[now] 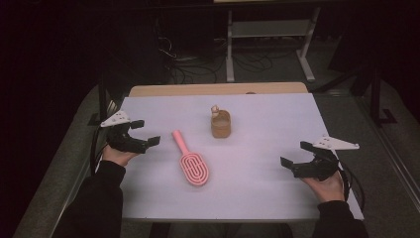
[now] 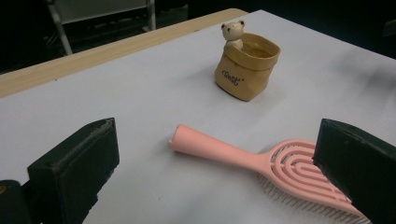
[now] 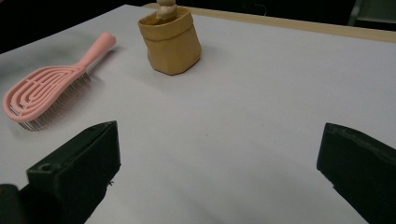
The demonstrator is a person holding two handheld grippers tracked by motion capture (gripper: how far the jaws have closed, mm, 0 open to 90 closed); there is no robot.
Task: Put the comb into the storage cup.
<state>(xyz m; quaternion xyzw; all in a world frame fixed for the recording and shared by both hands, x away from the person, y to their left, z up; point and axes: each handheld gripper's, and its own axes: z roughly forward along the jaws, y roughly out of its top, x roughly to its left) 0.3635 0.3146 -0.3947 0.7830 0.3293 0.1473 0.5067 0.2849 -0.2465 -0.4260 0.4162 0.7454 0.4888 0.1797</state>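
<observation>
On the white table (image 1: 257, 188), pink hairbrush (image 1: 191, 161) just beside wide-open, empty left claw (image 1: 146, 132), right claw (image 1: 295, 154) likewise.

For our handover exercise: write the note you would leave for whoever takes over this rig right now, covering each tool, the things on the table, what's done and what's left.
Left tool: open, holding nothing, beside the pink hairbrush and aimed at its handle.
Right tool: open, holding nothing, over bare mat at the table's right.
The hairbrush lies flat mid-table, bristles down, handle toward the far side.
Tan bear pot stands upright beyond it, apart.
Done: nothing gripped.
Left: probably grasp the brush, likely by its handle.
</observation>
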